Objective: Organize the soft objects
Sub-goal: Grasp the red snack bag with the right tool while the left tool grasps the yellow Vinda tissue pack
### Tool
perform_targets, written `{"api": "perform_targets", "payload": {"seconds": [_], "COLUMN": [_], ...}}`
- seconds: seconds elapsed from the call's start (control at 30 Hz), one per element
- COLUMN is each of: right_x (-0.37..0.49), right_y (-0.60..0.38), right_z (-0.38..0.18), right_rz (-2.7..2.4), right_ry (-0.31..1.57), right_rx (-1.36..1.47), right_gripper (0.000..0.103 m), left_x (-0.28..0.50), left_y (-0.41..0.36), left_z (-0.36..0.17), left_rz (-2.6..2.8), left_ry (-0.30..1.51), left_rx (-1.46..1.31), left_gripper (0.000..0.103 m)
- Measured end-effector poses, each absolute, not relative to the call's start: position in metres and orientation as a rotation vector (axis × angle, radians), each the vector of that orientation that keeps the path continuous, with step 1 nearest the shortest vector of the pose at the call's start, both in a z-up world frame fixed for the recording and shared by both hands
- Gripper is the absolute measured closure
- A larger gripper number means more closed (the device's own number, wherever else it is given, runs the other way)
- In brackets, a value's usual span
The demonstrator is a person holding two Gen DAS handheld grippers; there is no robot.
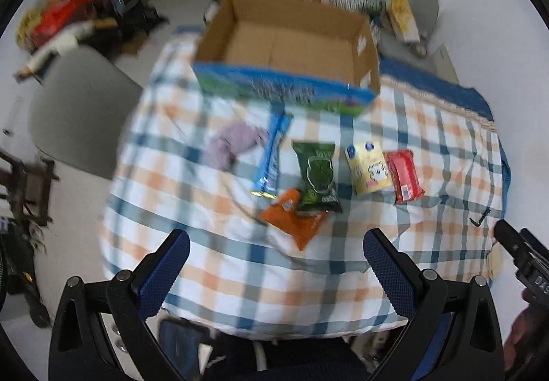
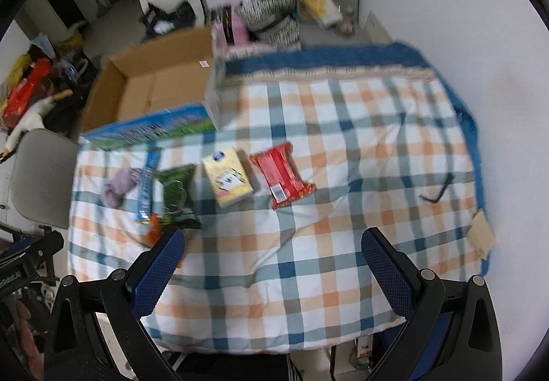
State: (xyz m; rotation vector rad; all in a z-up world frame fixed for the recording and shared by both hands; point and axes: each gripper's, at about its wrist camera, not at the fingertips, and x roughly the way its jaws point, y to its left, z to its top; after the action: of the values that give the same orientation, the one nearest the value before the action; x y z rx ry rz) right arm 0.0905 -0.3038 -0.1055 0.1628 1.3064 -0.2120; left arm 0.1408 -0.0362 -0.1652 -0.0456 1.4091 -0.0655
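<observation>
Checked cloth (image 1: pixel 308 278) in white, orange and blue covers the surface in the left wrist view. At its far edge stands an open cardboard box (image 1: pixel 291 38), empty inside, with a blue and green printed near wall. Nearer lies a row of soft things: a lilac cloth bundle (image 1: pixel 233 141) at the left, a long blue packet (image 1: pixel 272 154) just beside it, a dark green packet (image 1: pixel 317 175) whose near end overlaps an orange packet (image 1: pixel 295 216), then a pale yellow pack (image 1: pixel 369 168) touching a red pack (image 1: pixel 405 175) at the right. The left hand-held gripper (image 1: pixel 276 261) hangs above the near cloth with its blue-padded fingers spread wide and nothing between them.

From the right wrist view, the same box (image 2: pixel 154 89) sits at the far left, and the row runs from the lilac bundle (image 2: pixel 118 189) past the blue packet (image 2: pixel 147 189), green packet (image 2: pixel 176 195) and yellow pack (image 2: pixel 228 180) to the red pack (image 2: pixel 281 175). Only a sliver of the orange packet (image 2: pixel 154 226) shows. The right hand-held gripper (image 2: pixel 272 257) is also spread wide and empty, near the middle of the cloth (image 2: pixel 343 141).
</observation>
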Motion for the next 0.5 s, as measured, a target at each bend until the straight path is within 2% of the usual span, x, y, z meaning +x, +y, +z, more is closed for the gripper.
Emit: {"api": "perform_targets", "payload": {"seconds": [0.2,0.5], "right_x": [0.146,0.205], "right_y": [-0.340,-0.366], "right_z": [-0.219,-0.361], "right_rz": [-0.205,-0.156], "right_ry": [1.458,1.648], "right_rx": [0.173,0.194], "right_gripper": [0.000,0.011], "left_x": [0.179,0.230], "left_y": [-0.089,-0.149], "left_z": [-0.234,-0.314], "left_rz": [-0.123,-0.142], "left_ry": [1.497,1.626], "left_rx": [-0.038,0.014], "left_gripper": [0.000,0.000]}}
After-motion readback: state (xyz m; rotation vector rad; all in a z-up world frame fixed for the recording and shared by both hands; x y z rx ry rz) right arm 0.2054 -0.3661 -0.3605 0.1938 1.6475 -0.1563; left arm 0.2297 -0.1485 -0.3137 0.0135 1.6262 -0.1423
